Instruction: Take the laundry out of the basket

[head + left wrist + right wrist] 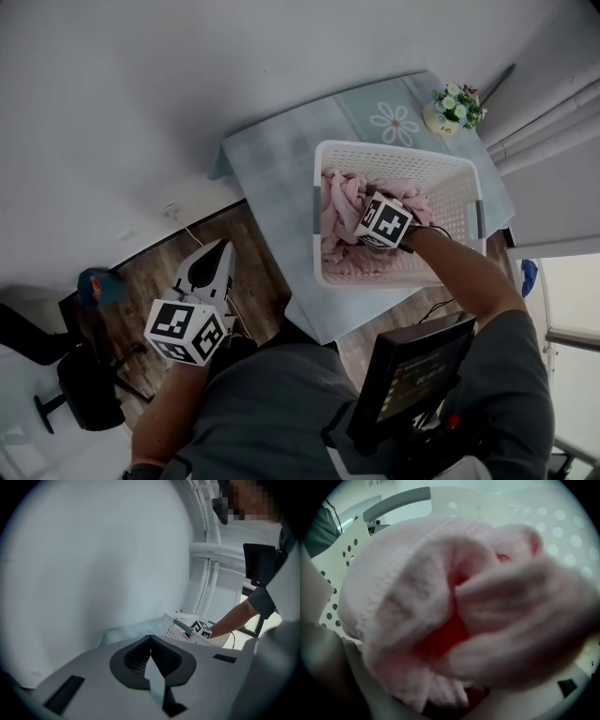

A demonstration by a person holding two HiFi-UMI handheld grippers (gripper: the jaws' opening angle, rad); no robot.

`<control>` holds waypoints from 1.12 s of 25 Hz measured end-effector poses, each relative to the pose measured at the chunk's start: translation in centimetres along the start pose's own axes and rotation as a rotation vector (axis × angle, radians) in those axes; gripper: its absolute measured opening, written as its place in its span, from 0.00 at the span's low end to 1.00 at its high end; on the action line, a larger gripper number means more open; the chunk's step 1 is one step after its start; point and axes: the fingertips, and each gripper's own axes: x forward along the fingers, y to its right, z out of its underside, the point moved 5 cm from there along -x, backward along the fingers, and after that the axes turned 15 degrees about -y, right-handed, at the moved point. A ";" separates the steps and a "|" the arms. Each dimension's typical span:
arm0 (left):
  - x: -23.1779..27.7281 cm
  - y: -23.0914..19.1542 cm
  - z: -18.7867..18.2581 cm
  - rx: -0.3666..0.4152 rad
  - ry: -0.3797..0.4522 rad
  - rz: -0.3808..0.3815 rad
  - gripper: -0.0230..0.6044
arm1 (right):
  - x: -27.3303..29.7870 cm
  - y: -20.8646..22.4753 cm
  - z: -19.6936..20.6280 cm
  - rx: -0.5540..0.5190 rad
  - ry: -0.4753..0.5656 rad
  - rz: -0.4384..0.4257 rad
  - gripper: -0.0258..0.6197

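A white perforated laundry basket [394,150] stands on the table, and bunched pink laundry [339,211] fills its left half. My right gripper [367,239] reaches steeply down into that pile, its marker cube just above the cloth. In the right gripper view, pink fabric [440,597] crowds the picture; the jaws stand wide apart at the lower corners with cloth bulging between them and no pads seen pressing on it. My left gripper [223,248] hangs over the floor left of the table, shut and empty [151,639], pointing toward the basket [180,620].
A pale blue cloth [281,159] covers the table, and a small pot of flowers [457,108] sits at its far corner. A black office chair [84,375] stands on the wooden floor at lower left. White pipes [208,573] run up the wall behind the basket.
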 end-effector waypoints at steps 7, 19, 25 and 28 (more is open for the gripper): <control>0.2 0.2 0.2 -0.003 -0.007 -0.002 0.05 | 0.0 0.5 -0.1 0.057 0.088 0.081 0.69; -0.4 1.2 0.5 -0.012 0.001 -0.011 0.05 | 0.3 0.9 -0.5 0.126 0.038 0.098 0.59; -0.6 1.0 1.0 -0.028 -0.013 -0.008 0.05 | 0.3 0.8 -0.7 0.073 -0.050 0.013 0.67; -0.4 0.7 0.9 -0.030 -0.015 0.002 0.05 | 0.0 0.1 -0.8 0.039 -0.076 -0.044 0.78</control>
